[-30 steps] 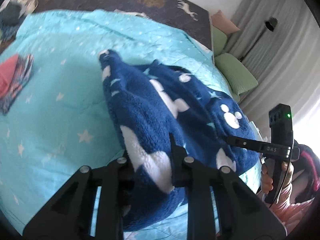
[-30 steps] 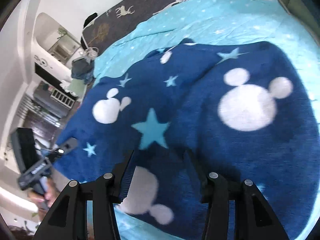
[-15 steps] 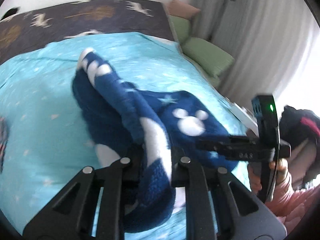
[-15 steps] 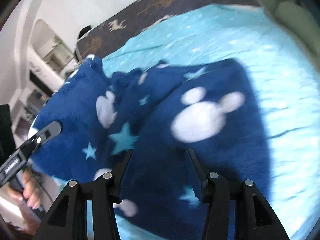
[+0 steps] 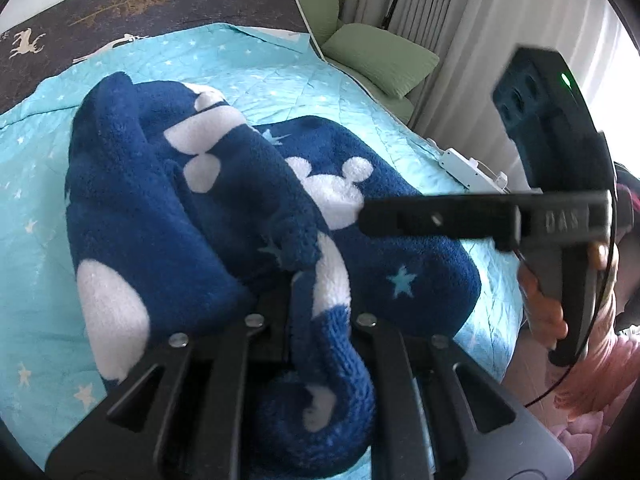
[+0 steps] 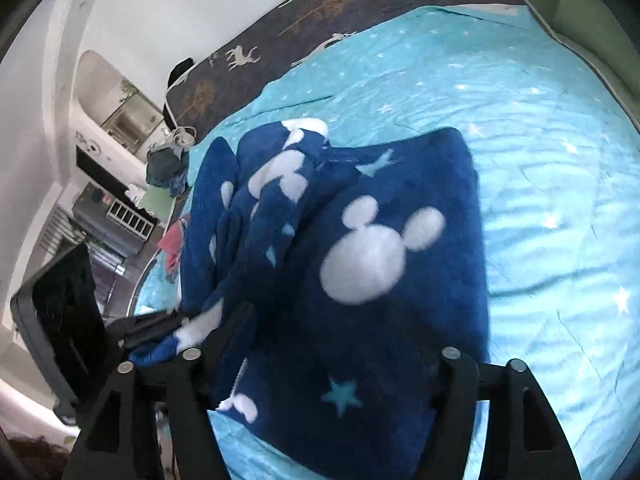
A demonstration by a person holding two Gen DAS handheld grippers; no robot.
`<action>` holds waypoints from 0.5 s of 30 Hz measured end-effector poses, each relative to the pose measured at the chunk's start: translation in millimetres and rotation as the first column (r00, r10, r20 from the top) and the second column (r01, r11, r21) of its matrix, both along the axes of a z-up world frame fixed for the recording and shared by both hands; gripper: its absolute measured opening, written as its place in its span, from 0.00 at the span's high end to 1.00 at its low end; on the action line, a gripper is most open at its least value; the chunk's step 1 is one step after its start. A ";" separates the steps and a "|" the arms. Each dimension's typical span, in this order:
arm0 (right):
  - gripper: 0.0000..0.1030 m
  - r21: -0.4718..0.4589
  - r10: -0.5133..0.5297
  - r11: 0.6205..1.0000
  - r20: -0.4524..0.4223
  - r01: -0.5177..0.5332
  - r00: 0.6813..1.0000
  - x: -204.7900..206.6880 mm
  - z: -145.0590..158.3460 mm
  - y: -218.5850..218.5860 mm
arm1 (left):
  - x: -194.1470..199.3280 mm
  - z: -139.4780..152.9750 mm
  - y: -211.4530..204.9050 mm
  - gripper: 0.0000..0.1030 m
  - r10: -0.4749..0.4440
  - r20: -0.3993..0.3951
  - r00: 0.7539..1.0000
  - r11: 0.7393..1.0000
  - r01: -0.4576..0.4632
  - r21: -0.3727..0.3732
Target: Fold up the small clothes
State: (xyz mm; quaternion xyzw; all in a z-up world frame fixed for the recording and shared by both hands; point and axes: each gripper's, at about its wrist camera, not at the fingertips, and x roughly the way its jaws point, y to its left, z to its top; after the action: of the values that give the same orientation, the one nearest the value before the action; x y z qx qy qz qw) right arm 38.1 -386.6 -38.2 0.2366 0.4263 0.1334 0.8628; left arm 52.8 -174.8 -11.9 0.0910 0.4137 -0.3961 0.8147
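A navy fleece garment point(image 5: 224, 216) with white mouse-head shapes and pale blue stars lies bunched on the turquoise quilt point(image 5: 36, 184). My left gripper point(image 5: 320, 312) is shut on its knitted edge and holds that fold over the rest of the cloth. In the right wrist view the left gripper point(image 6: 160, 334) sits at the garment's point(image 6: 372, 264) lower left. My right gripper point(image 6: 336, 344) straddles the near edge, its jaws opening wide, with cloth between them but the pads off it. From the left wrist view the right gripper point(image 5: 372, 218) reaches in from the right.
Green cushions point(image 5: 380, 56) and curtains point(image 5: 460, 8) stand beyond the bed's right side. A white power strip point(image 5: 468, 168) lies near that edge. A dark deer-print blanket point(image 5: 140, 0) covers the bed's head. Red clothes point(image 6: 174, 240) and a dark pile point(image 6: 164, 168) lie at the left.
My left gripper has swung right with the garment's edge, folding it over the body. The right gripper's jaws have spread and let go of the cloth.
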 end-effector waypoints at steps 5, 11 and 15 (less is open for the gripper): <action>0.23 0.077 0.080 0.994 -0.009 -0.079 0.997 29.1 4.5 4.3 | -4.4 -2.5 -3.4 0.85 -0.005 0.013 1.000 1.000 0.005 0.007; 0.18 0.097 0.162 0.984 -0.100 -0.153 0.982 66.1 -7.0 31.7 | -9.3 -3.7 -8.3 0.83 -0.005 0.043 0.999 1.000 0.004 0.011; 0.72 -0.047 0.155 0.986 -0.125 -0.162 0.980 75.1 -11.9 53.1 | -16.7 0.9 -6.4 0.69 -0.002 0.060 0.998 1.000 0.001 0.016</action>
State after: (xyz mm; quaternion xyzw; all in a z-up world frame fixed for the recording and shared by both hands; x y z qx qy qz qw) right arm 113.2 -333.5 -50.1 0.1848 0.4989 0.1750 0.8284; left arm 36.1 -181.2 -11.0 0.1095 0.3920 -0.3903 0.8258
